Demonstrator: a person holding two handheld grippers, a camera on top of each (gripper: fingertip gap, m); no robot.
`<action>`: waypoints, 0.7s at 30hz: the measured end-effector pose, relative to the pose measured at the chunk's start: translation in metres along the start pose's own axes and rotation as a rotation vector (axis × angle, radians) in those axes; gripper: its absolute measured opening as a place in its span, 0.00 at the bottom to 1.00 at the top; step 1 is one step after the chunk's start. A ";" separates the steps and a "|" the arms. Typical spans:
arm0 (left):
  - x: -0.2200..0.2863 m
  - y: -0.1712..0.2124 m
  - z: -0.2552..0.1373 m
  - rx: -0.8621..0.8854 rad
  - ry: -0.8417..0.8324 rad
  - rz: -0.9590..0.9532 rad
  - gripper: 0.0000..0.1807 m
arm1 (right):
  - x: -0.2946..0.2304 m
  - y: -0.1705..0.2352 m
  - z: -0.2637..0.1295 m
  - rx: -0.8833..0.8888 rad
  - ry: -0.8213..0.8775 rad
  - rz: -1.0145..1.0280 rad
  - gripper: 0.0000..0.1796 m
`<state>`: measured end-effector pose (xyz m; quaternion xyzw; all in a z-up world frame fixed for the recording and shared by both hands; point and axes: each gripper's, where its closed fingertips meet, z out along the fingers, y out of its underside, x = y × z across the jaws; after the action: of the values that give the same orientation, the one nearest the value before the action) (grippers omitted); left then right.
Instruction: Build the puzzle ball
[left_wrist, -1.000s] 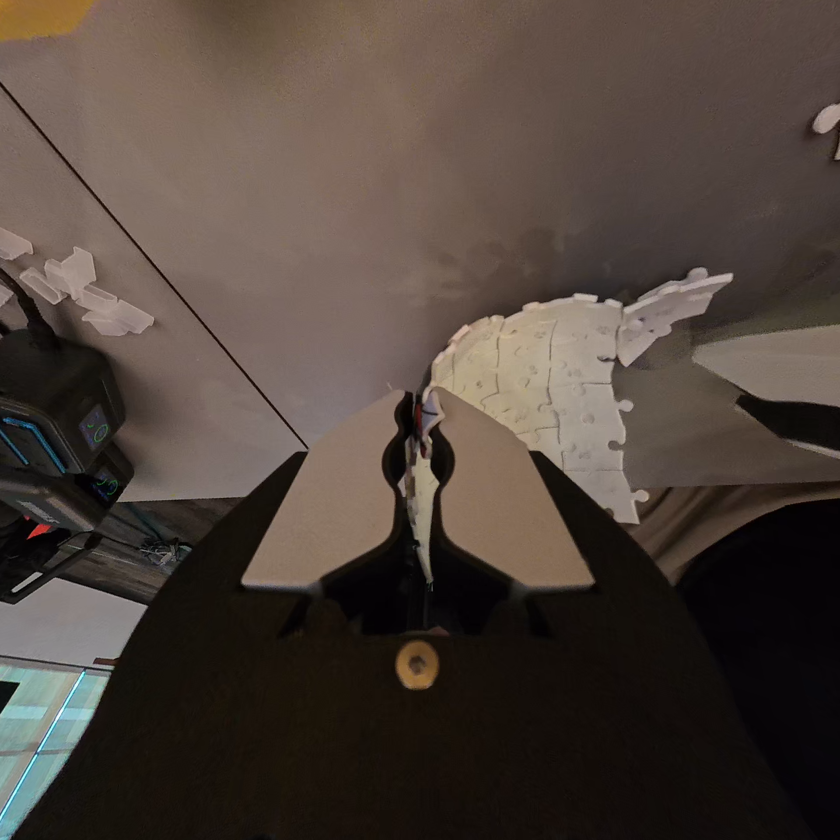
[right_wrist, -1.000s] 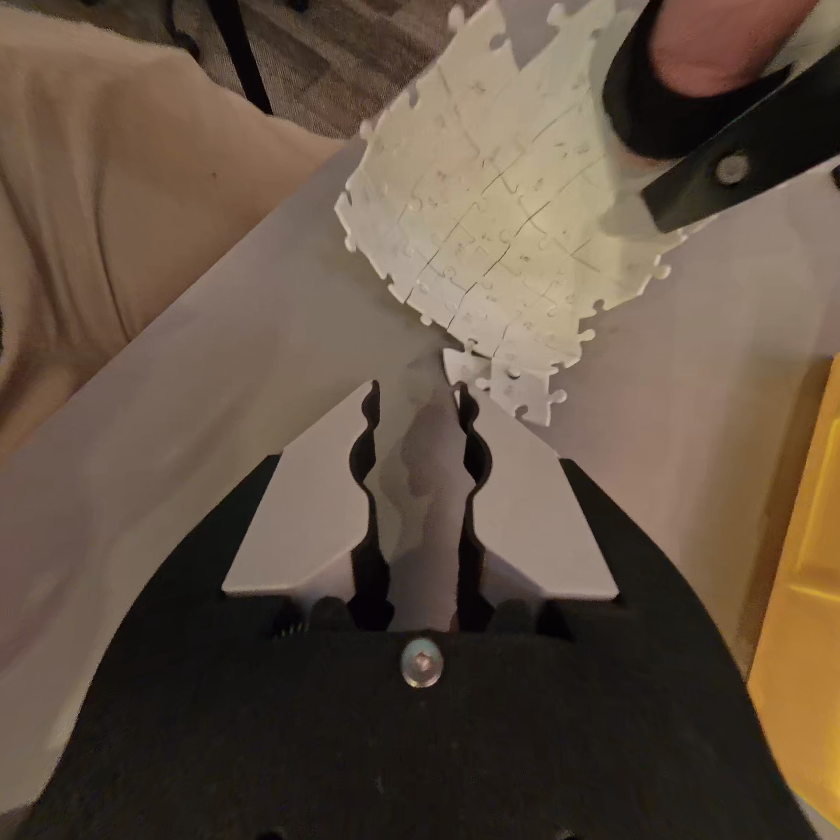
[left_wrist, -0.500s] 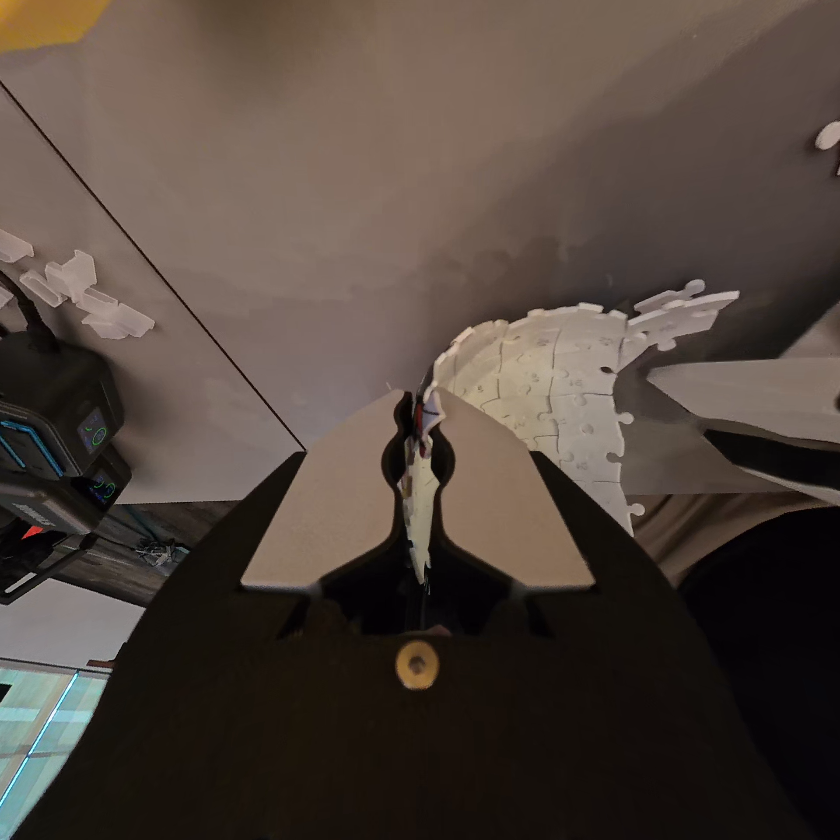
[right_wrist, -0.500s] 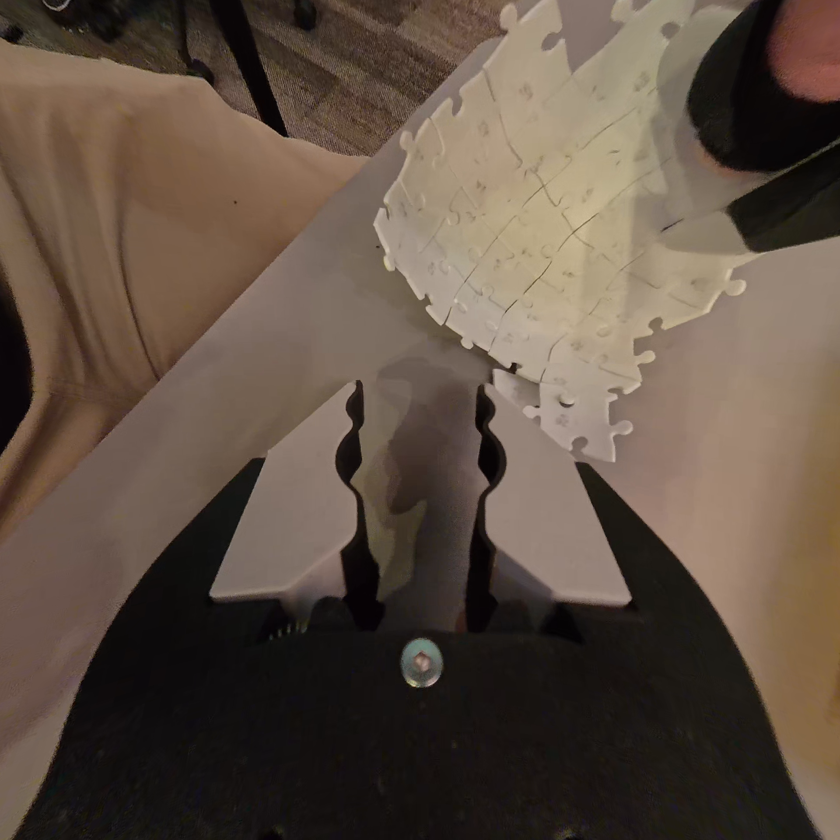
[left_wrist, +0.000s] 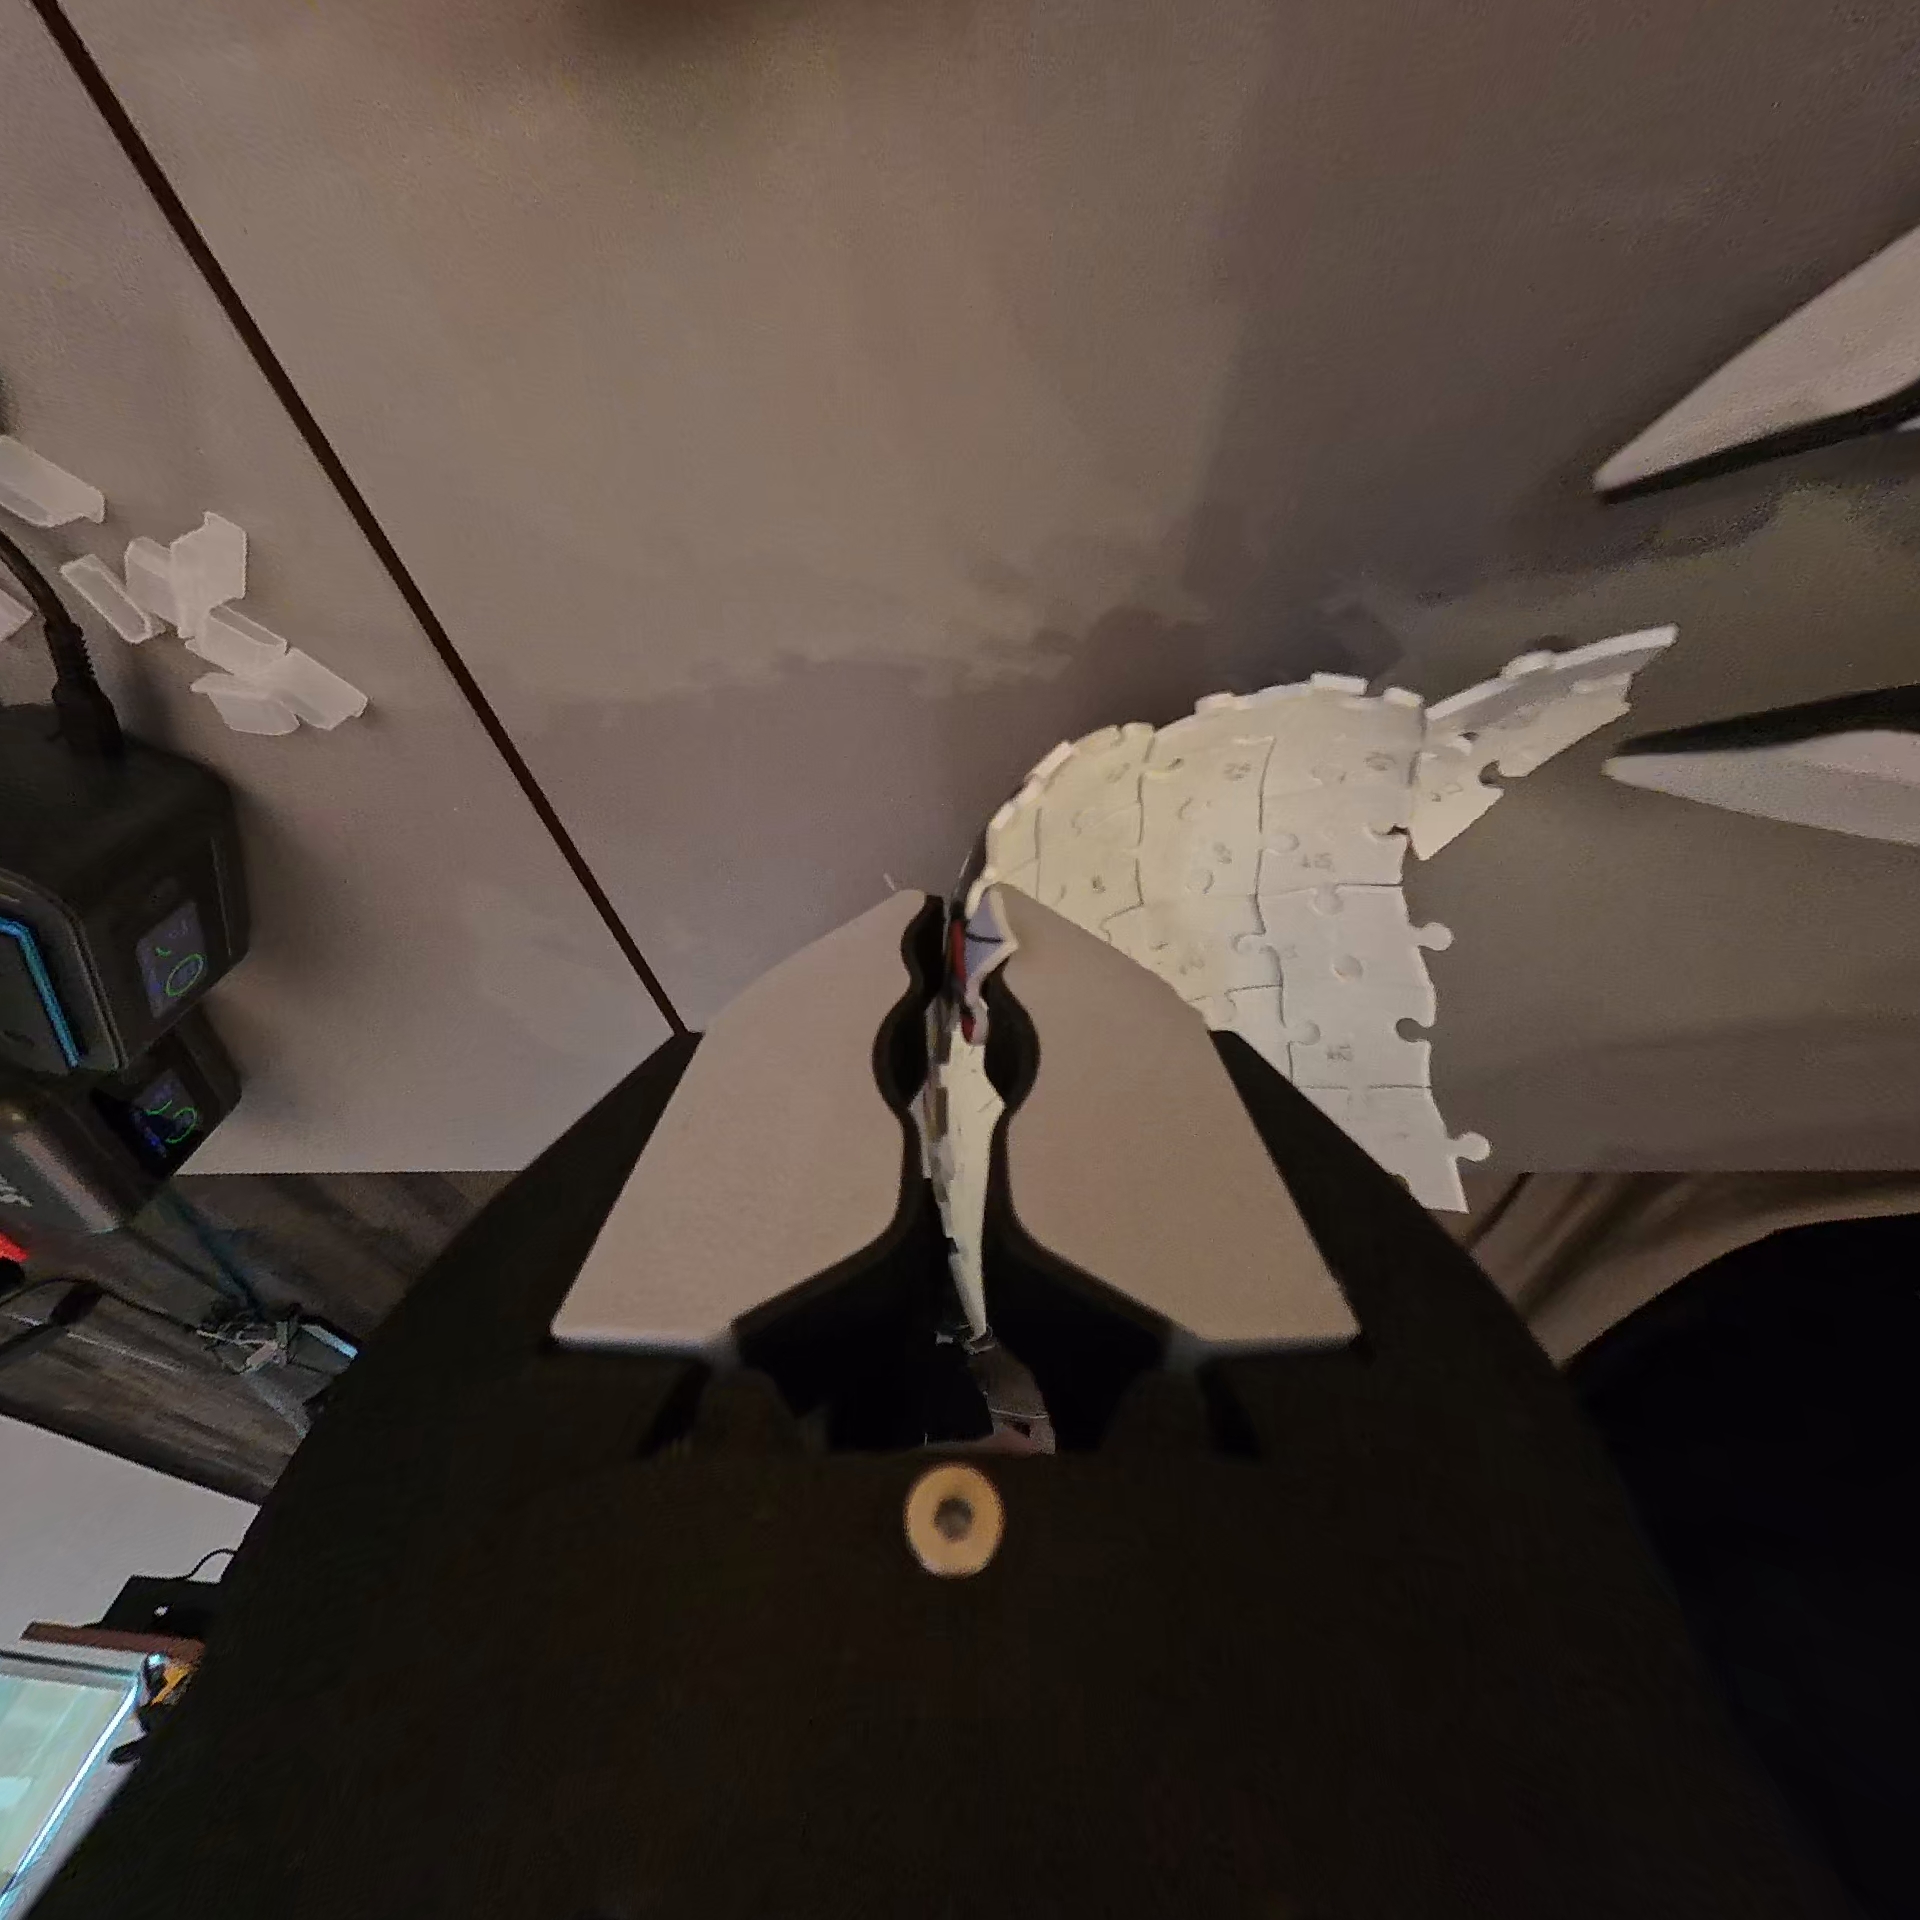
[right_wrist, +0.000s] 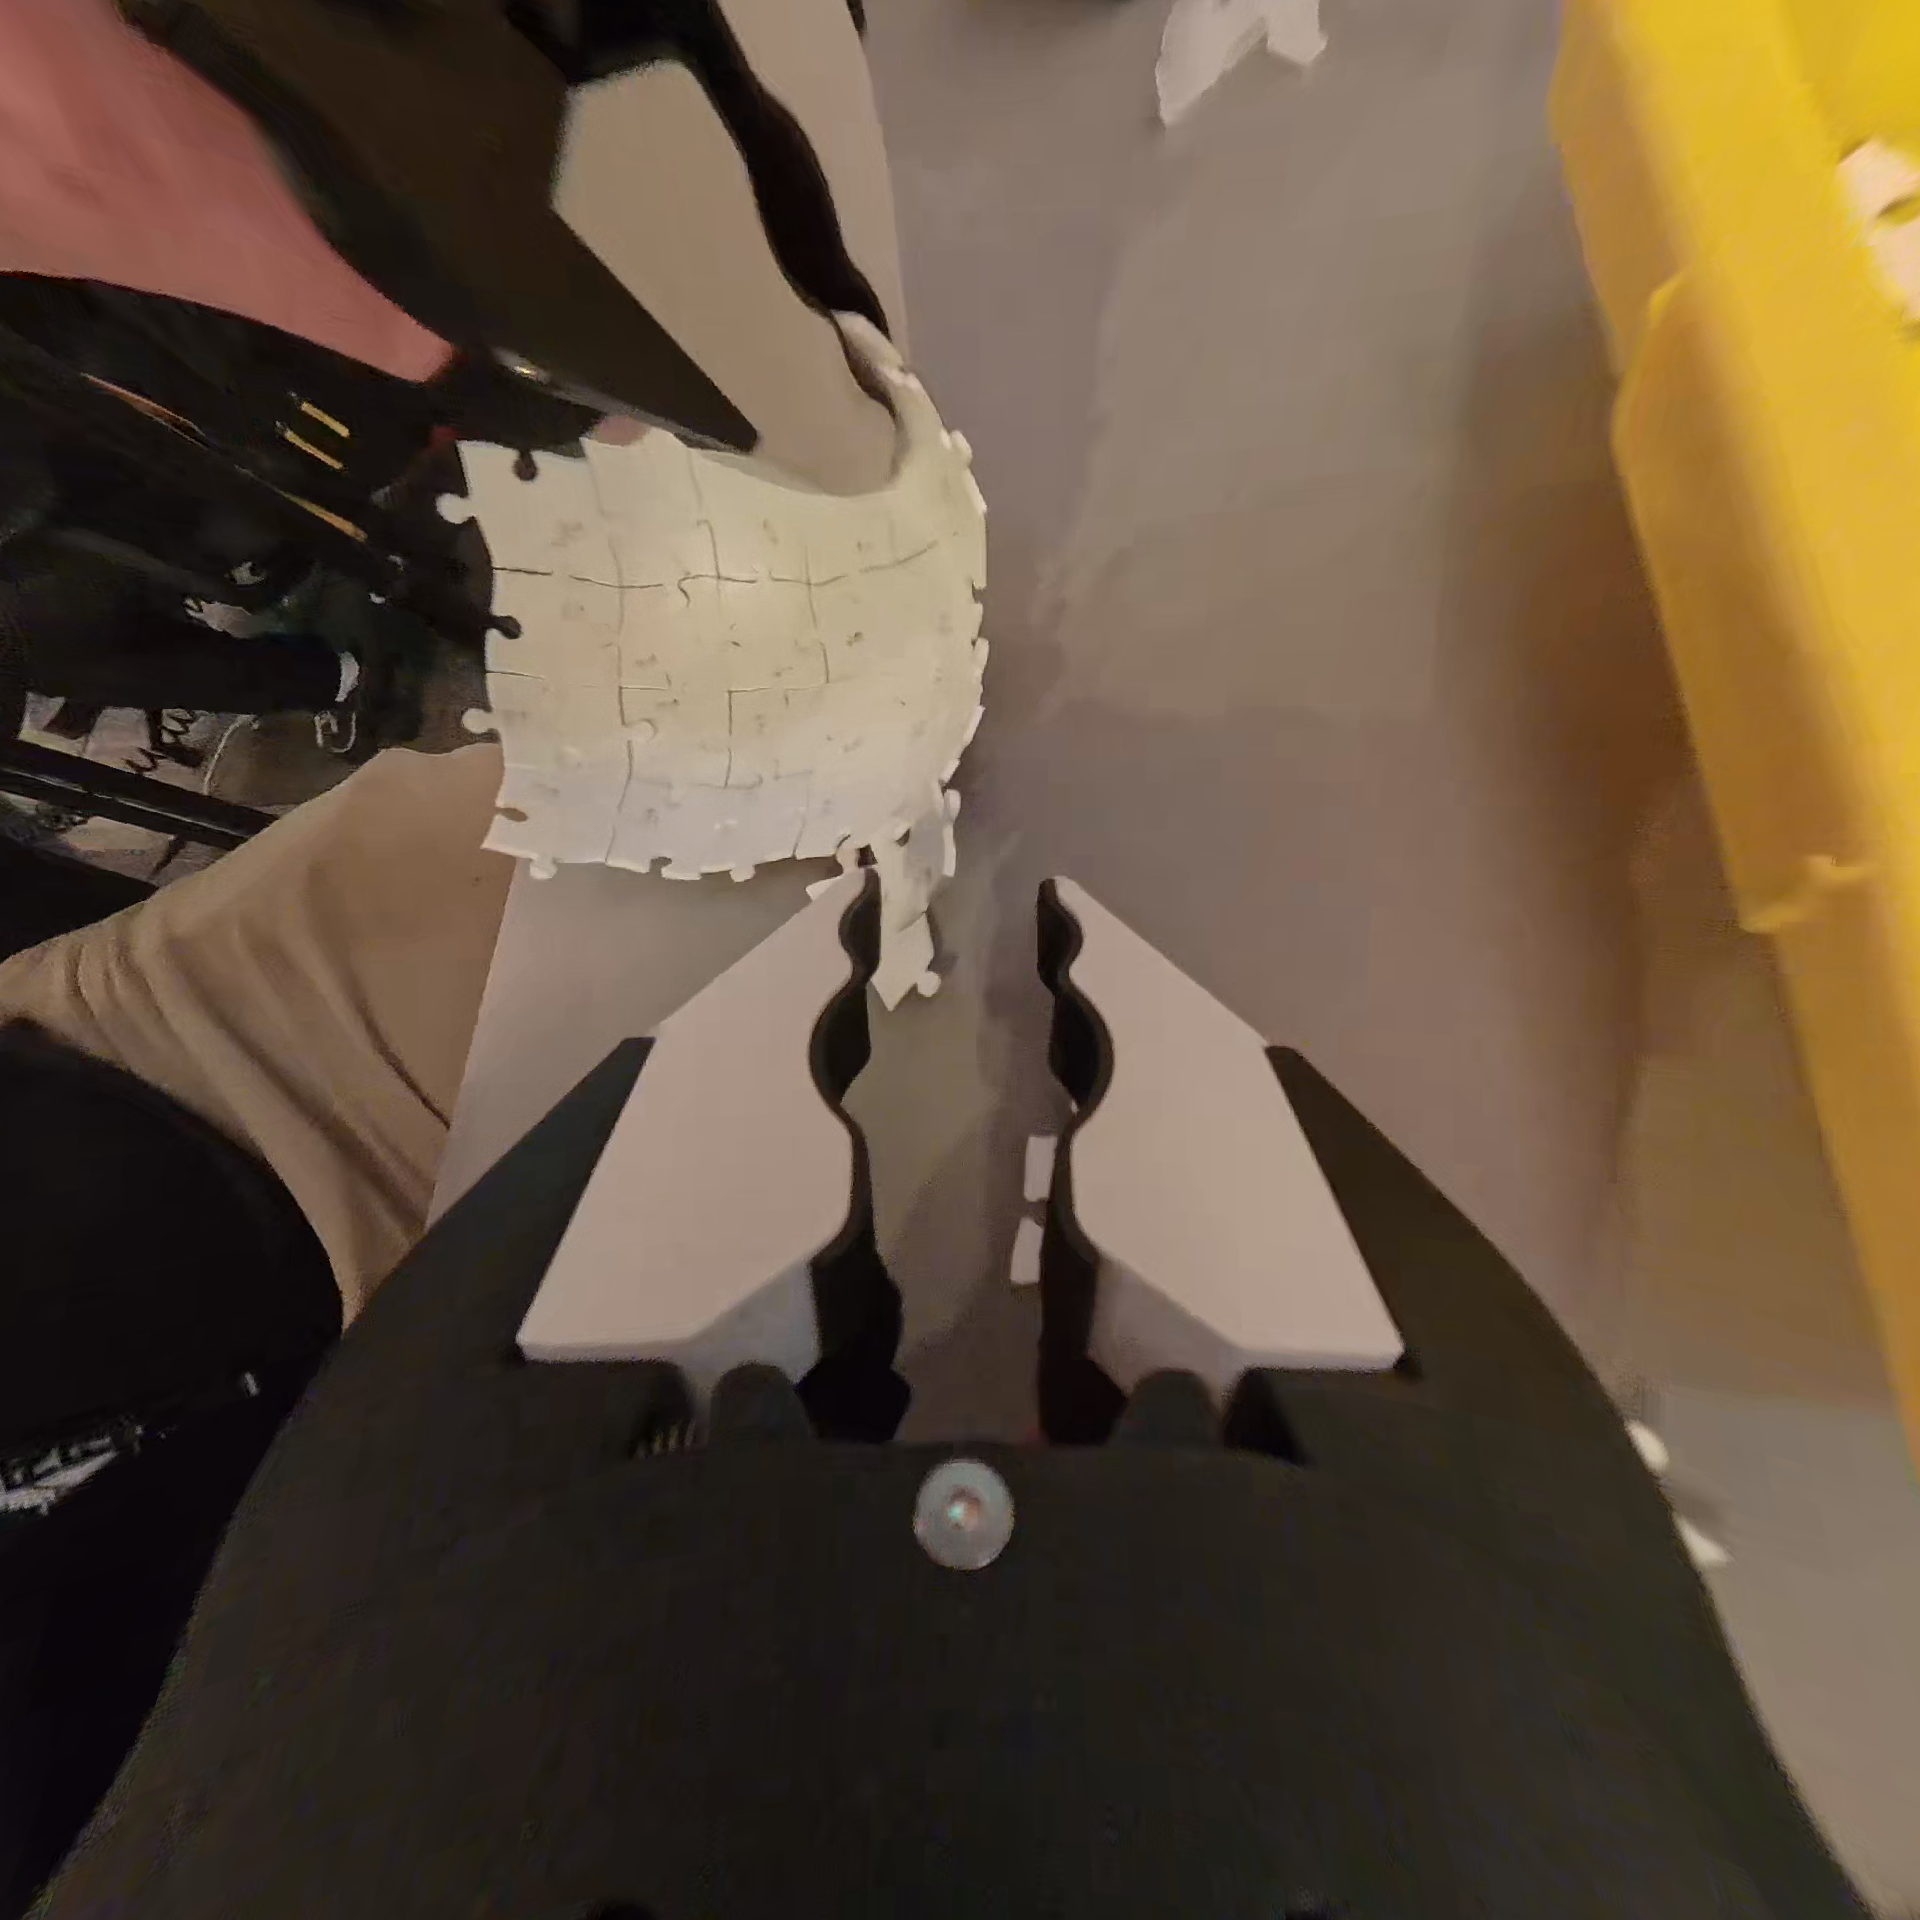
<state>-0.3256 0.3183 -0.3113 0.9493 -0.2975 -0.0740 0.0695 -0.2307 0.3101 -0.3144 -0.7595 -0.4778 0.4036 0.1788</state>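
Grey table (left_wrist: 1039, 416), yellow bin (right_wrist: 1766, 520) alongside

— Where's the puzzle shell?
— Its edge sits between my left claw (left_wrist: 961, 940) fingers; the puzzle shell (left_wrist: 1247, 904) curves off rightward above the bench (left_wrist: 935, 364).
— And your right claw?
— My right claw (right_wrist: 951, 894) is just below the shell's loose piece (right_wrist: 909, 925), bin (right_wrist: 1766, 468) to its right.

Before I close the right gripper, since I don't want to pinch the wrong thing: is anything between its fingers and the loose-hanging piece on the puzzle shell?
Nothing visible blocks it. The right gripper is open, and the hanging piece of the puzzle shell already sits between its fingers, close to one; behind lies only bare grey table.
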 end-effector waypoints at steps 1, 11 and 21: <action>0.000 0.000 0.000 0.004 -0.002 -0.004 0.03 | -0.001 0.002 0.006 -0.017 -0.006 0.022 0.16; -0.001 0.000 0.000 0.040 -0.006 -0.019 0.03 | -0.011 -0.003 0.029 0.016 -0.033 0.132 0.02; 0.003 0.004 -0.004 0.091 0.020 -0.017 0.02 | -0.004 -0.006 0.028 0.063 -0.042 0.192 0.00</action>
<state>-0.3249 0.3137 -0.3070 0.9547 -0.2916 -0.0515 0.0286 -0.2567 0.3065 -0.3261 -0.7872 -0.3934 0.4497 0.1529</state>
